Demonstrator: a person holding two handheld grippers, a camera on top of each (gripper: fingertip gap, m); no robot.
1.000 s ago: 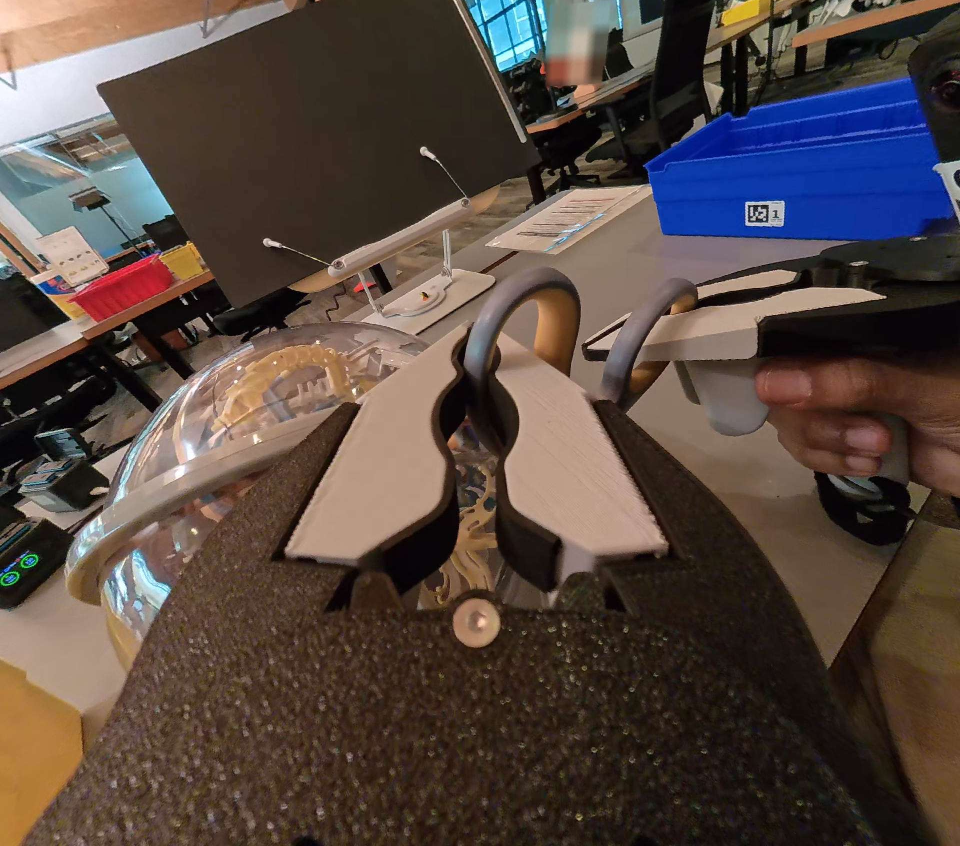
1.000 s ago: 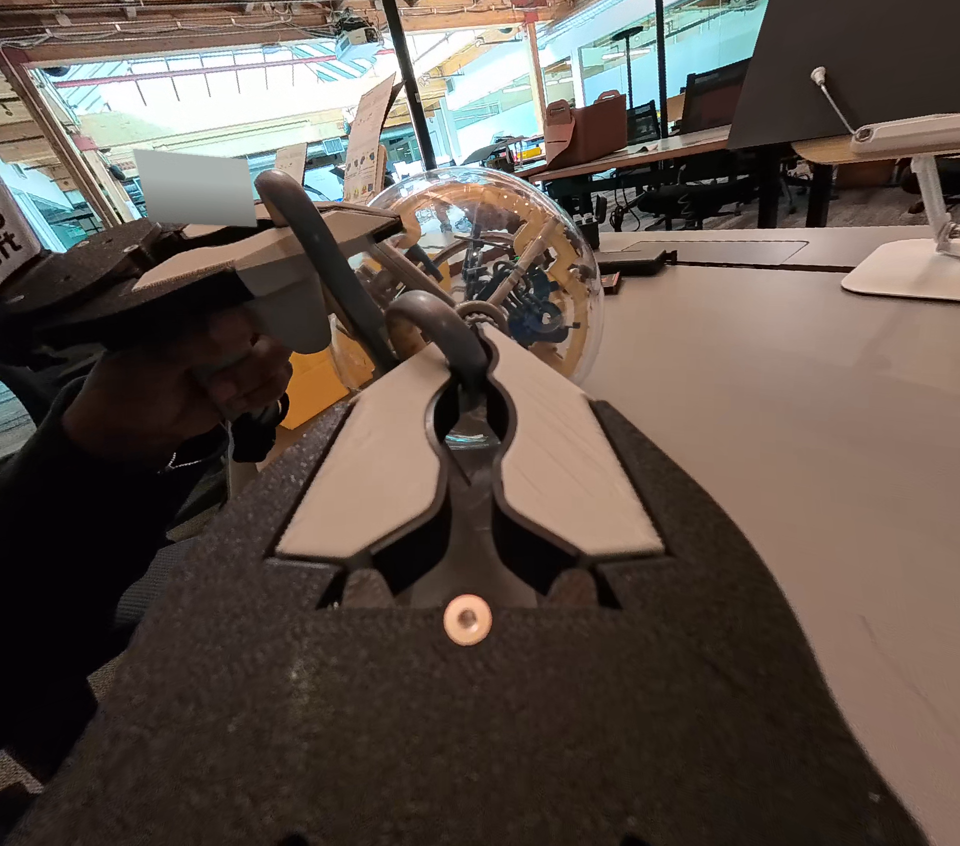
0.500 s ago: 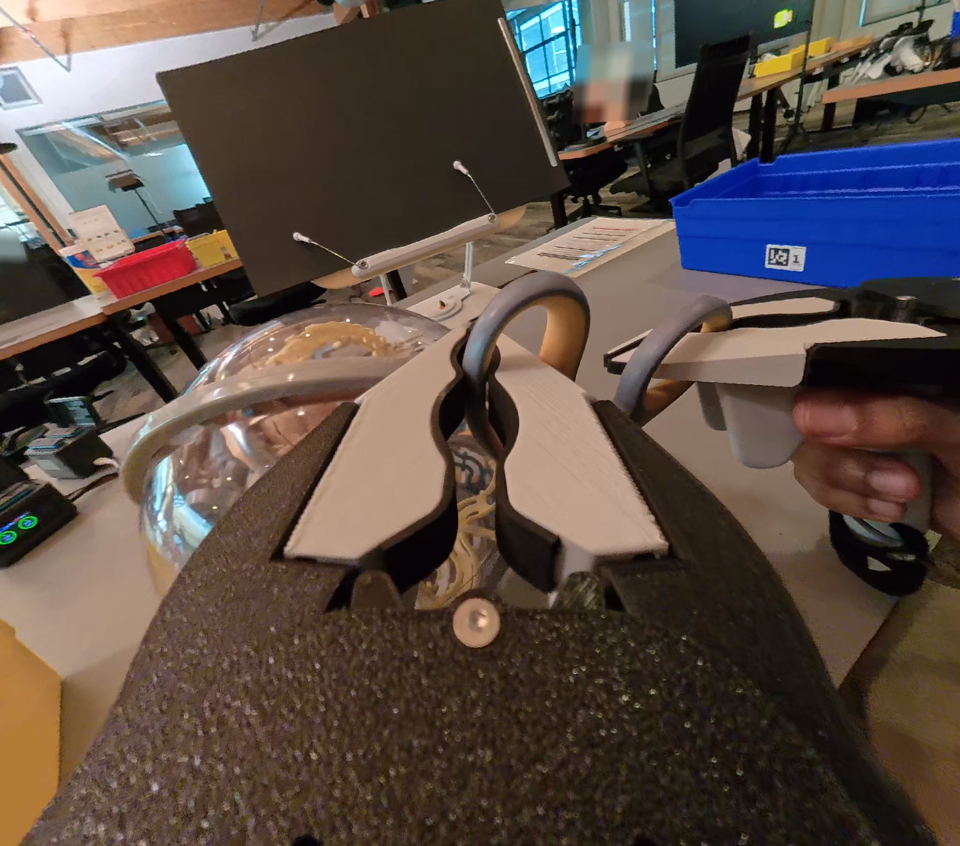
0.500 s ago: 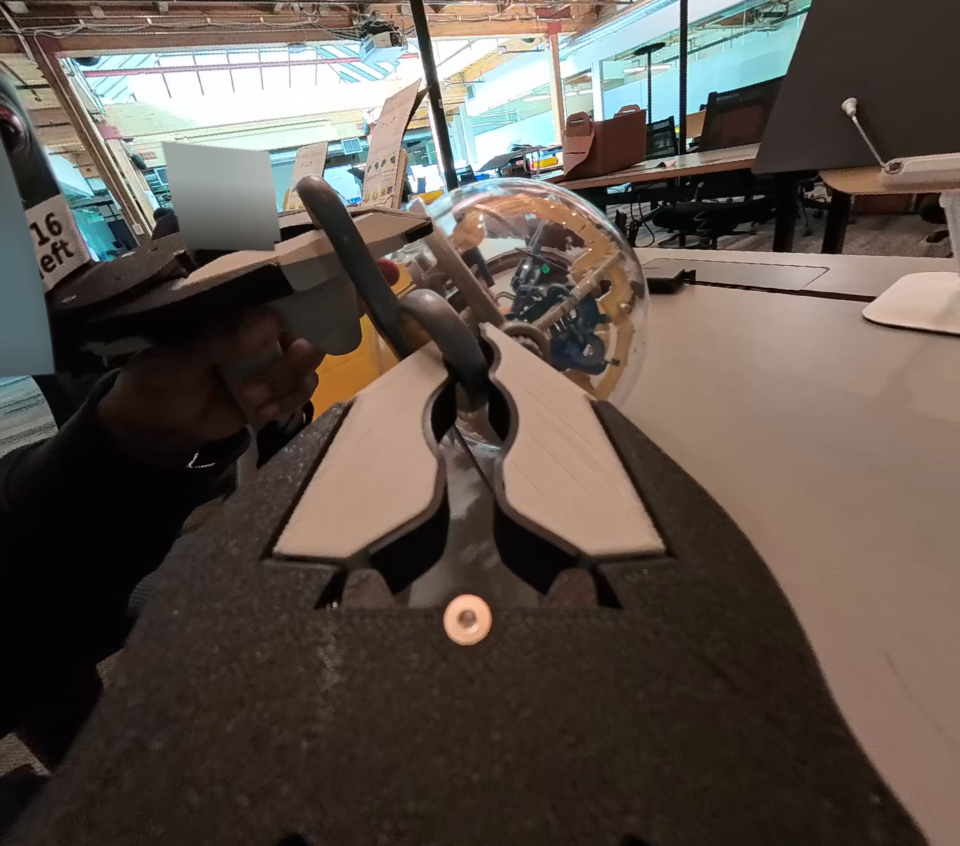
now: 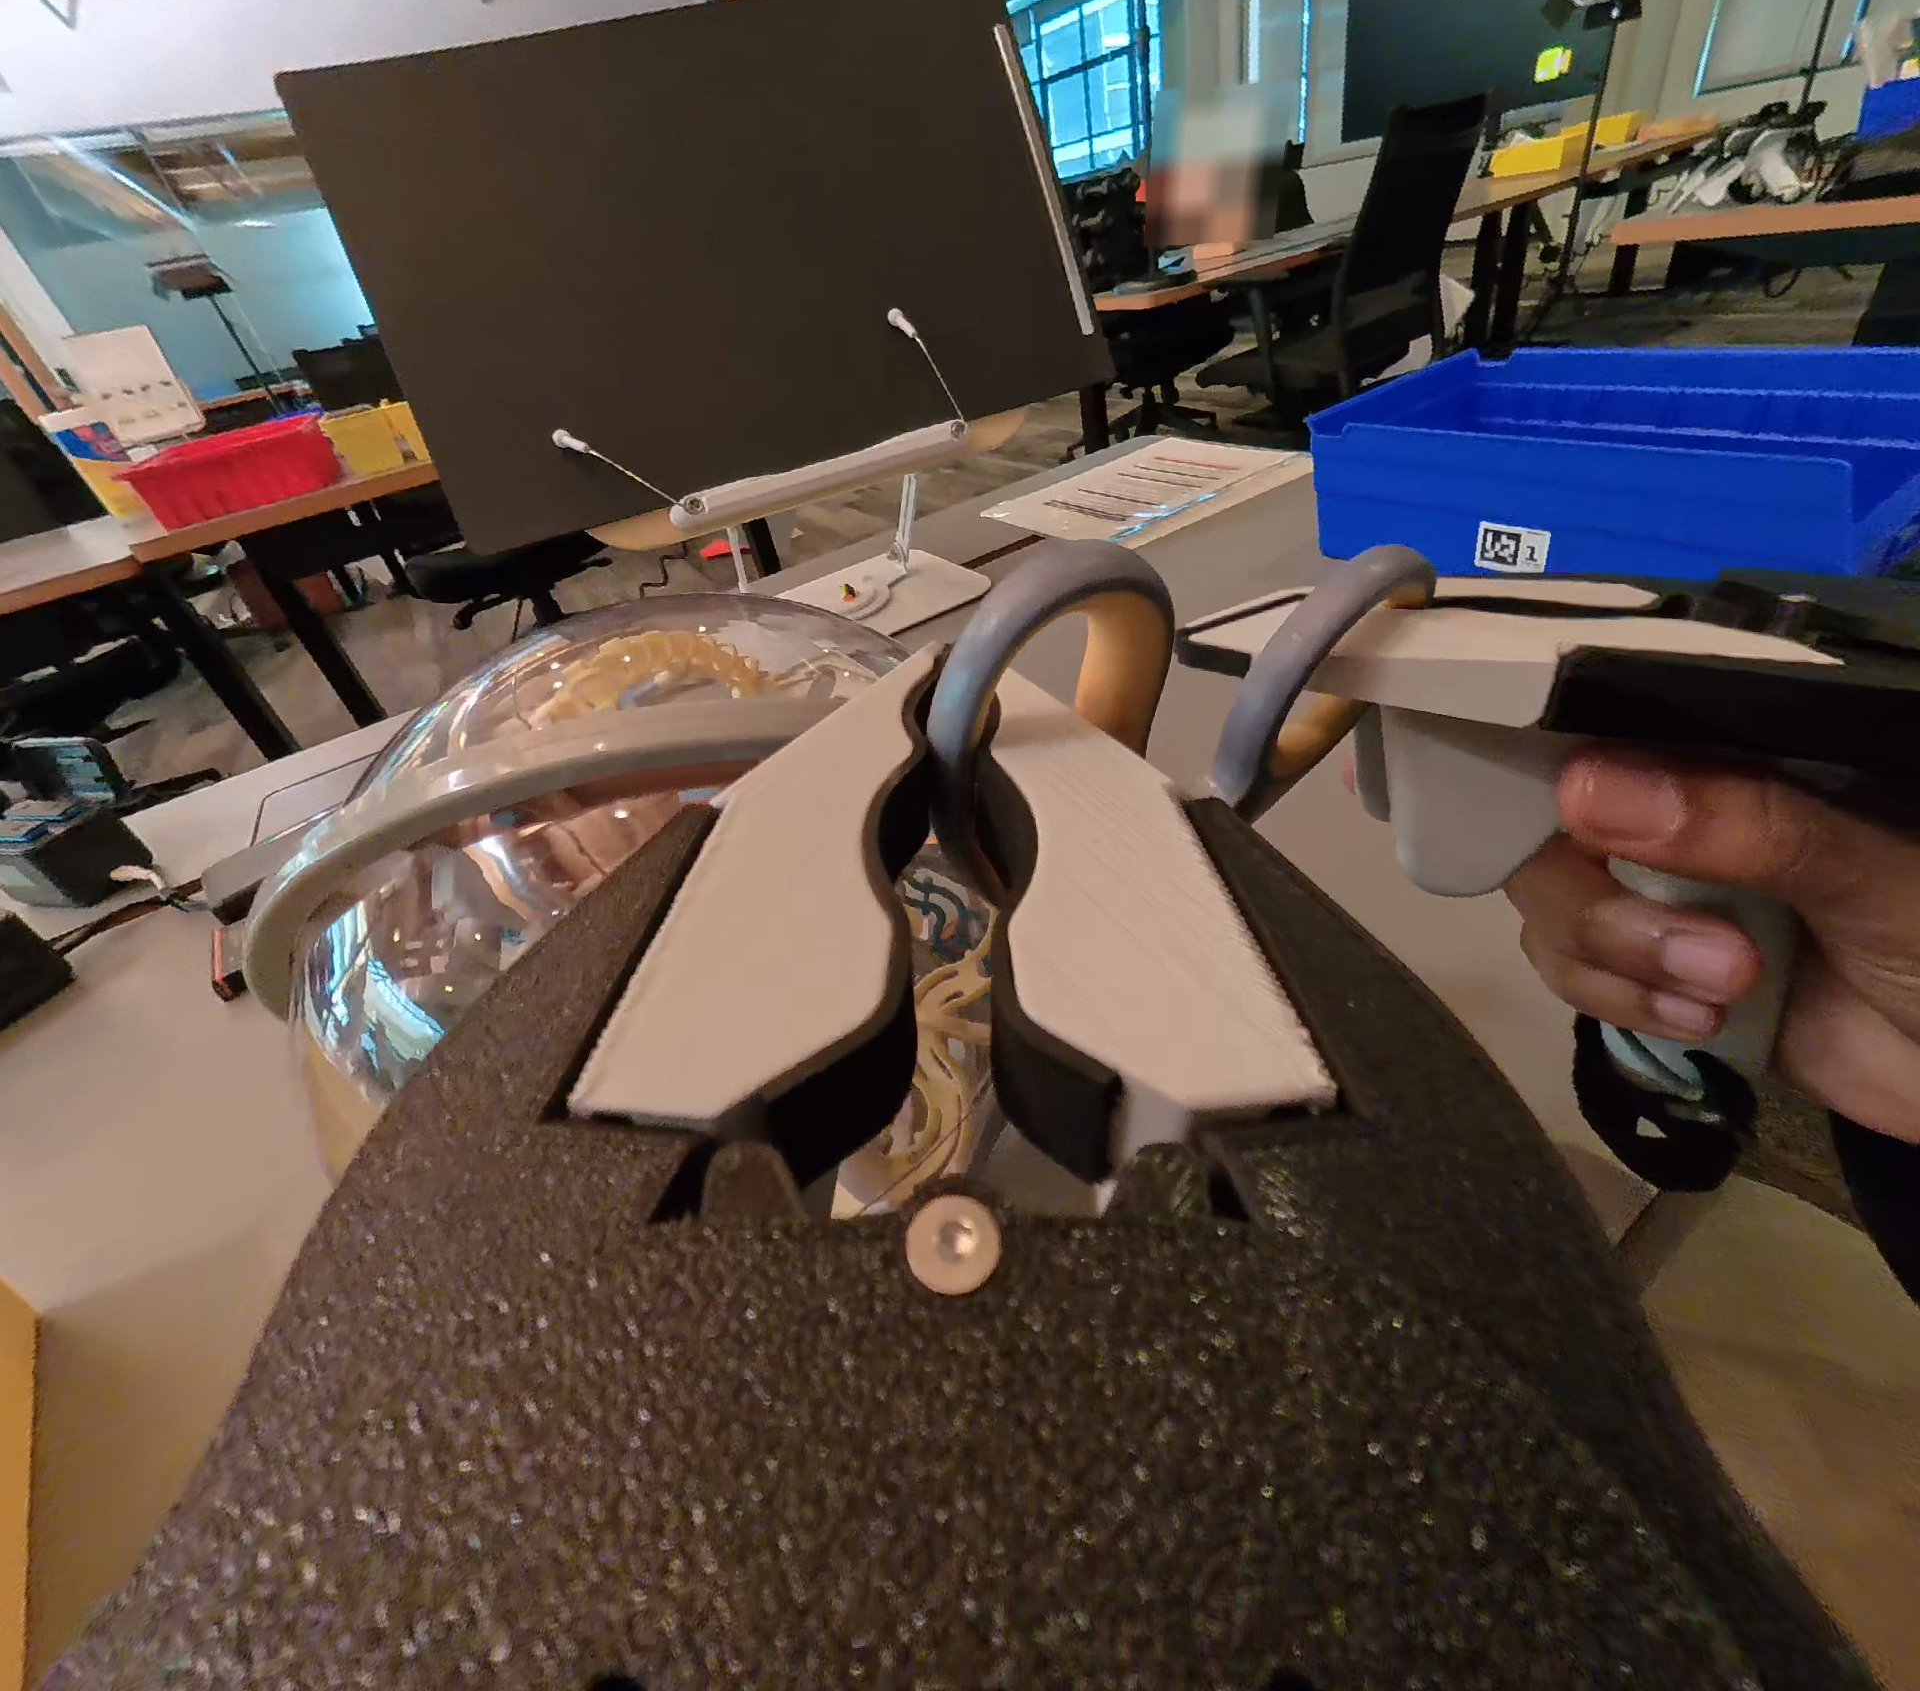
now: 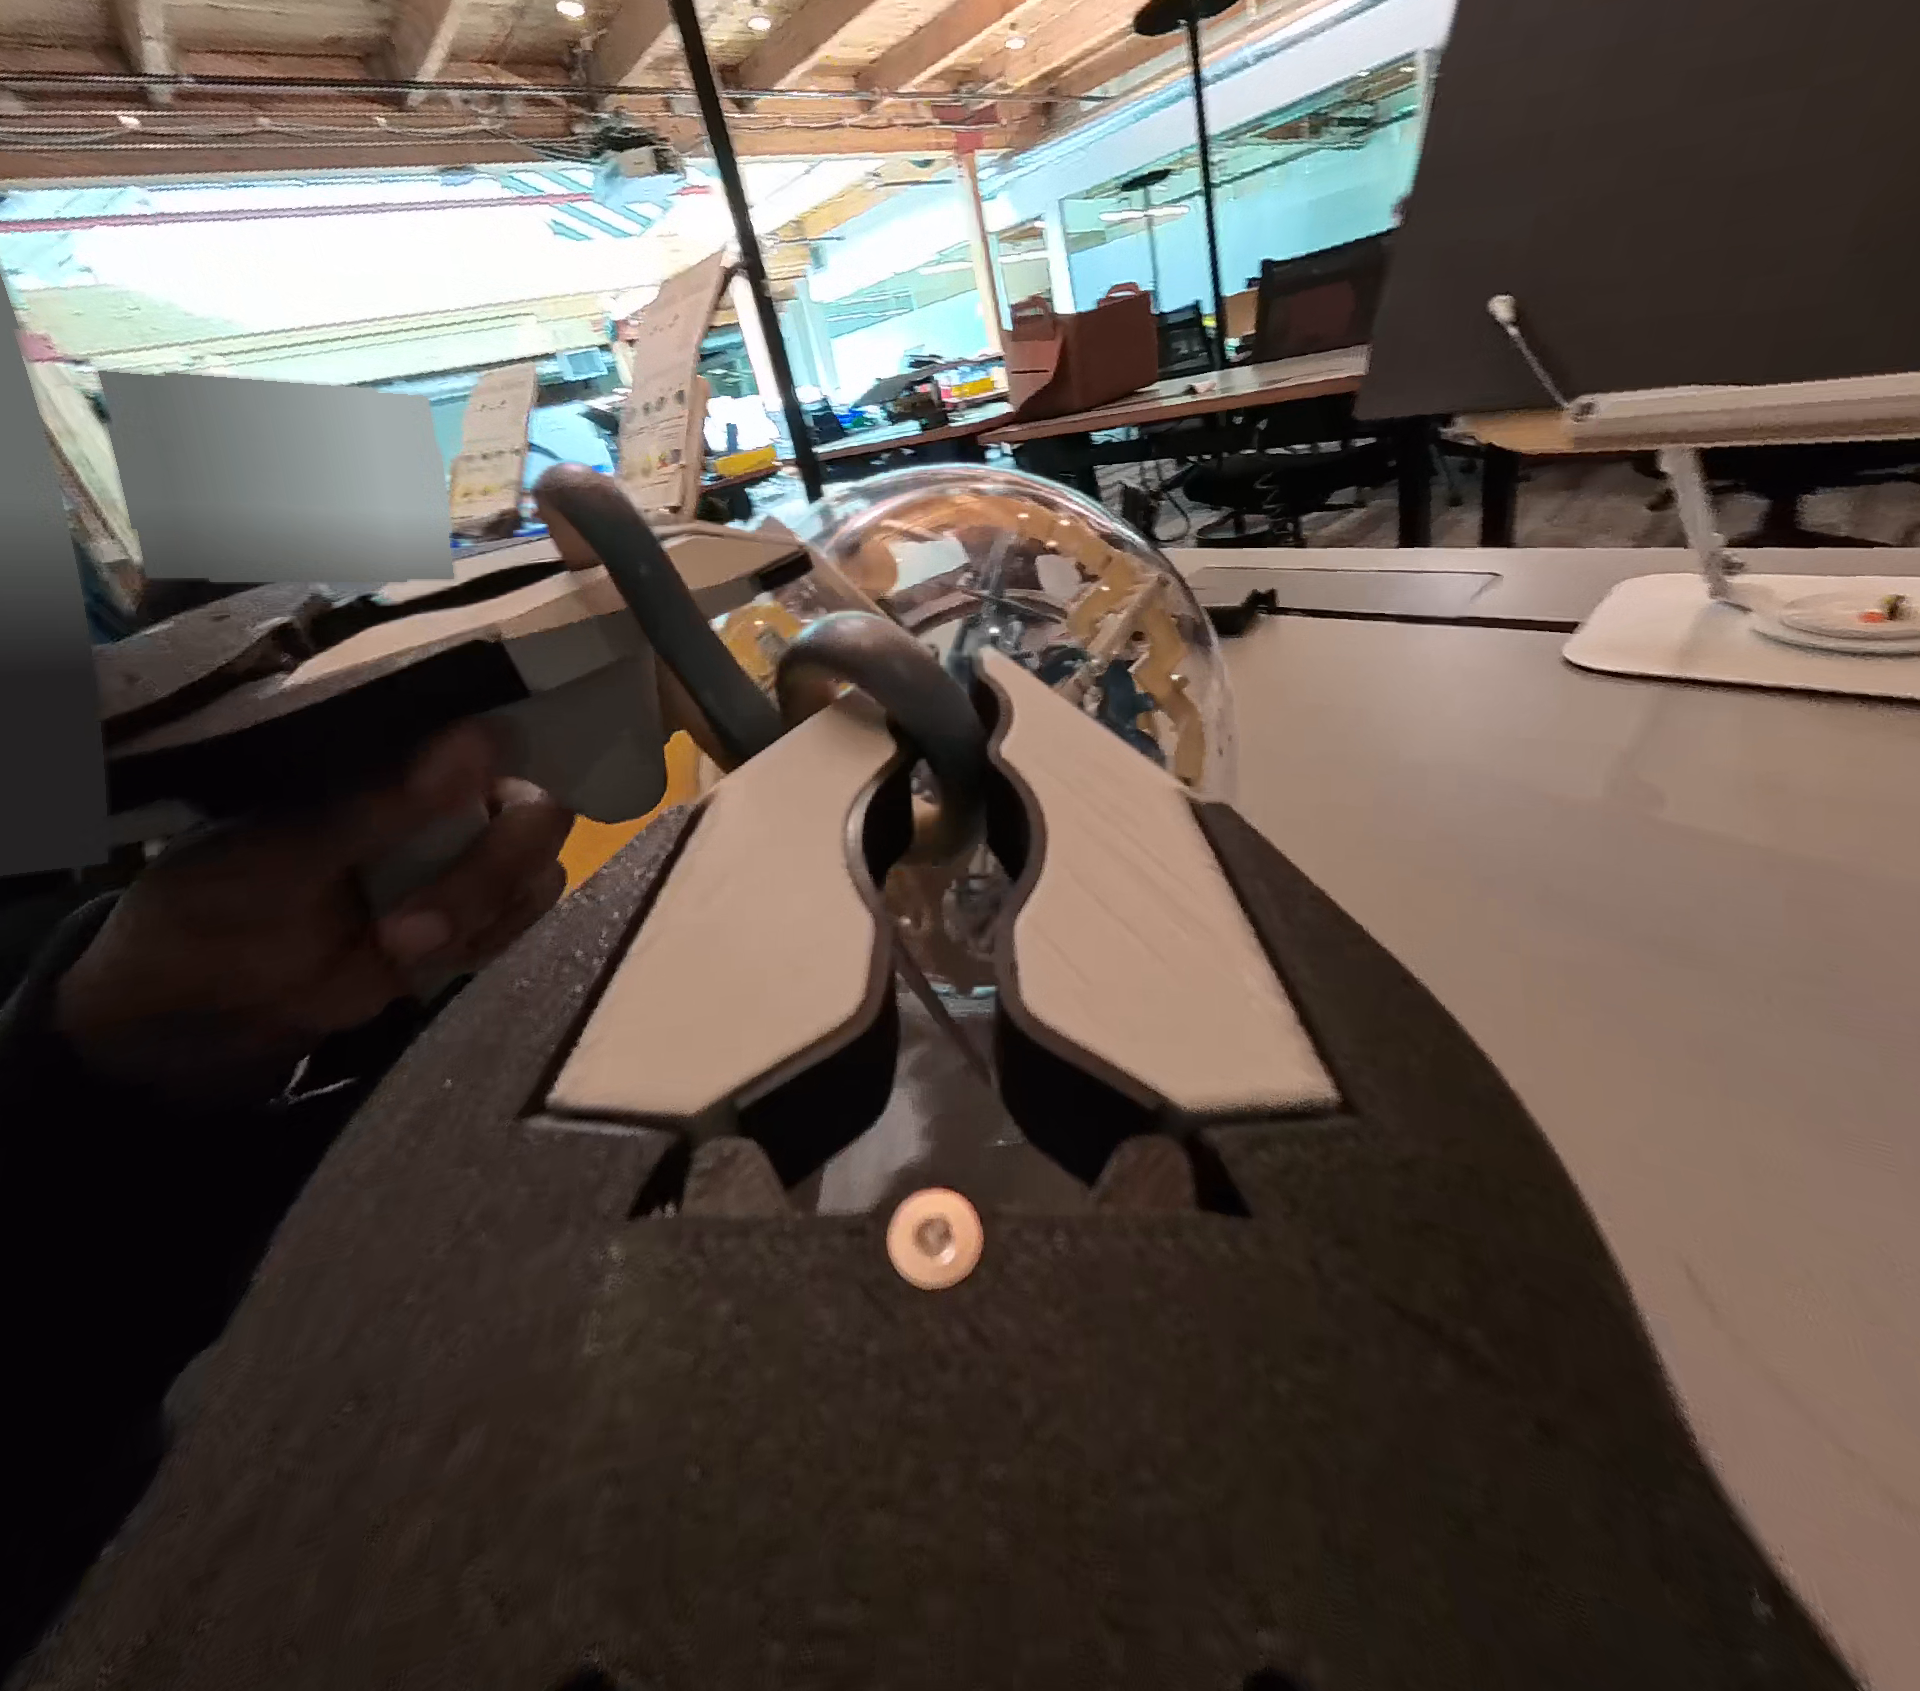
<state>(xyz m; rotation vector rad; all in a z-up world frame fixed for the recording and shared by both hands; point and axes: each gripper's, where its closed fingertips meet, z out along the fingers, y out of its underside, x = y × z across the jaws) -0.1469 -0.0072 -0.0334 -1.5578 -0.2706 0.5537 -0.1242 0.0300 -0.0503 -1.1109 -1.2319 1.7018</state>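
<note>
Two hand-held grippers are meeting over the near side of the table (image 6: 1558,914) and both are clamping down. The left hand-held gripper (image 5: 961,685) is pinching one grey loop handle (image 5: 1060,602), jaws closed tight on the near side of the loop, which is standing up above its fingertips and showing a tan inner lining. The right hand-held gripper (image 6: 940,685) is doing the same to a second grey loop (image 6: 883,654), jaws drawn in around it. From the left wrist view that right-hand tool is reaching in sideways from the right edge, a hand (image 5: 1714,945) squeezing its trigger grip. The two loops are sitting just beside each other; what they belong to is hidden below the fingers, so I cannot tell how they join.

Right behind the loops, a clear sphere (image 5: 582,758) with a grey band round its middle is showing yellow and blue tracks inside (image 6: 1091,602). Whether it is resting on the table or being lifted is not showing.

Farther back, a black board (image 5: 686,239) is leaning on a white stand (image 5: 883,592) towards the far edge, a printed sheet (image 5: 1143,488) is lying beside it, and a blue bin (image 5: 1610,467) is sitting towards the far right corner
</note>
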